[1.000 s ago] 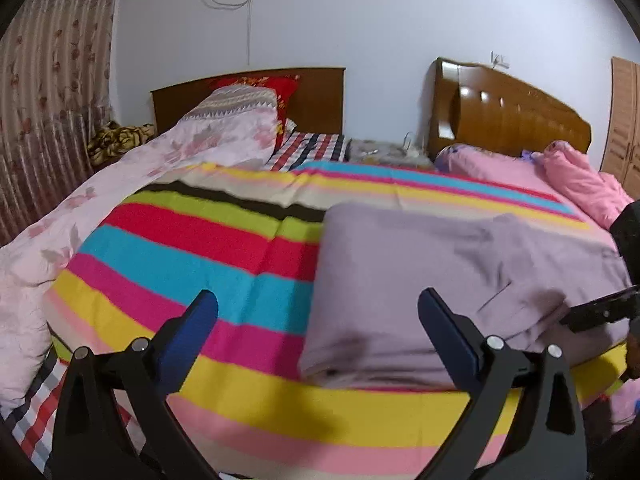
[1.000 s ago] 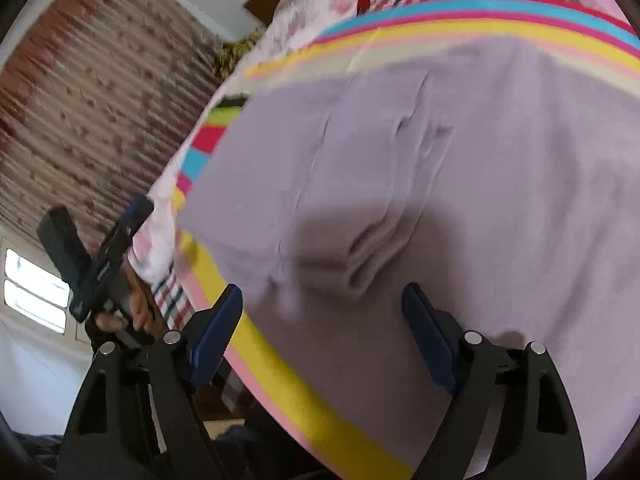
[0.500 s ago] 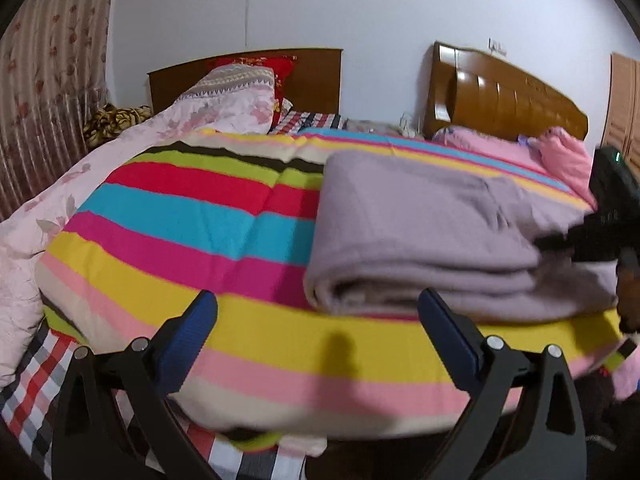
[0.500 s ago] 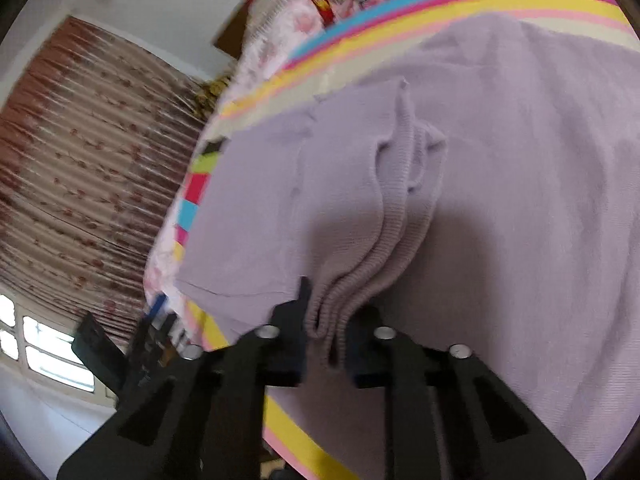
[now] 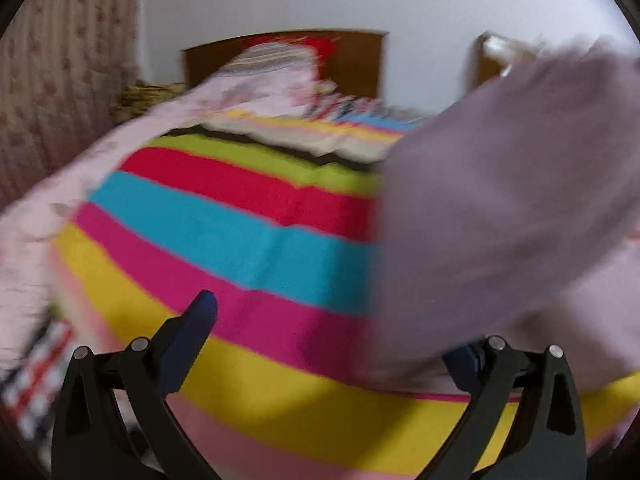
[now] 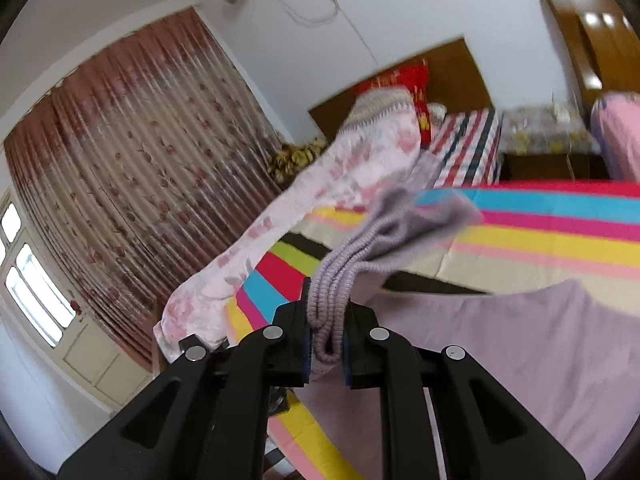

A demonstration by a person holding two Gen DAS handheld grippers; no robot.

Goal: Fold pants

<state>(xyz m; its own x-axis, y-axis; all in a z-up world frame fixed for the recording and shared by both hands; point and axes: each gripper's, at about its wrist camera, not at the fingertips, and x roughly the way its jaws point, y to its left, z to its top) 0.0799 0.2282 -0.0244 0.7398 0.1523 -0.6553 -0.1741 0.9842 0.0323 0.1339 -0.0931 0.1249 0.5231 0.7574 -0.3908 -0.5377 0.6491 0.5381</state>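
— Where are the pants (image 6: pixel 520 360) right now?

— Mostly on the striped blanket (image 6: pixel 560 240), along its near edge toward the right corner. I've got the ribbed waistband (image 6: pixel 328 304) pinched in my right gripper (image 6: pixel 326 350), clear of the bed, with the rest of the fabric trailing down from it.

— So the right one is closed?

— Clamped down to a narrow gap, with several layers of the band bunched between the pads. My left gripper (image 5: pixel 336 344) stands wide open and holds nothing. Purple cloth drapes over its right finger, but whether it actually touches, I can't tell; that view is badly smeared.

— How far along is the fold?

— I'd say midway. The pants look doubled already, judging by the stacked layers at the band. What's left, I think, is carrying this end over, laying it flat on the blanket and smoothing it.
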